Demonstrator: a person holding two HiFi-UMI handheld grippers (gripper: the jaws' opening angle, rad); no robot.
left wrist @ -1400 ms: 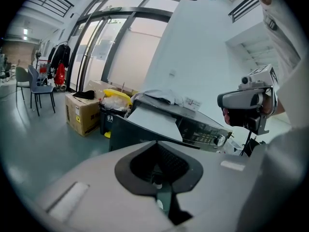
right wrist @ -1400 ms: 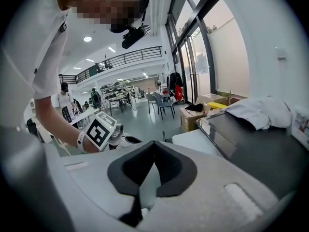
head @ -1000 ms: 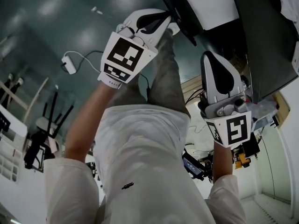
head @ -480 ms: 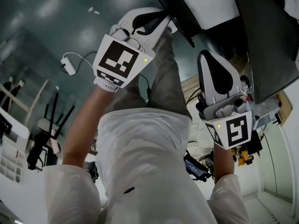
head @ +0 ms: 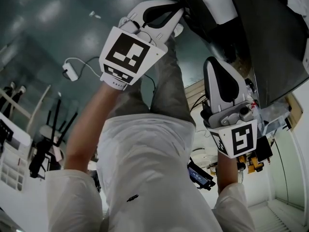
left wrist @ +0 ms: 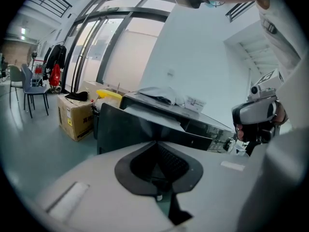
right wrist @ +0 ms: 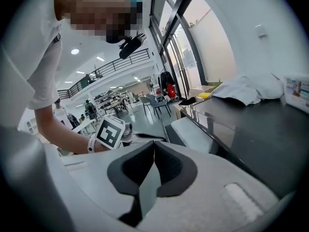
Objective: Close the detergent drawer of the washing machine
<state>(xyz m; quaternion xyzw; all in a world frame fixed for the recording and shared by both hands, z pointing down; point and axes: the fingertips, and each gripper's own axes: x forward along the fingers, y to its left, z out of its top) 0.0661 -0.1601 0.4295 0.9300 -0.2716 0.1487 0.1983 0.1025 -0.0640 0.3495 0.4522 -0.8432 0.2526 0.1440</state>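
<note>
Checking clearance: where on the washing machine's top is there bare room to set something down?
Bare: the glossy black machine top beside the pale grey pulled-out drawer, in front of the crumpled white cloth. Crowded: farther back, where the cloth and a white printed box sit.

The right tool (right wrist: 153,151) has its jaws pressed together with nothing between them, the left tool (right wrist: 145,137) shows just past it, and a white cloth (right wrist: 246,90) lies on the dark surface (right wrist: 251,124).

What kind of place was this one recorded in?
Probably an open-plan lab or workshop hall, not a home: the washing machine stands near a tall glass wall, beside a cardboard box, and a railed mezzanine overlooks the floor.
</note>
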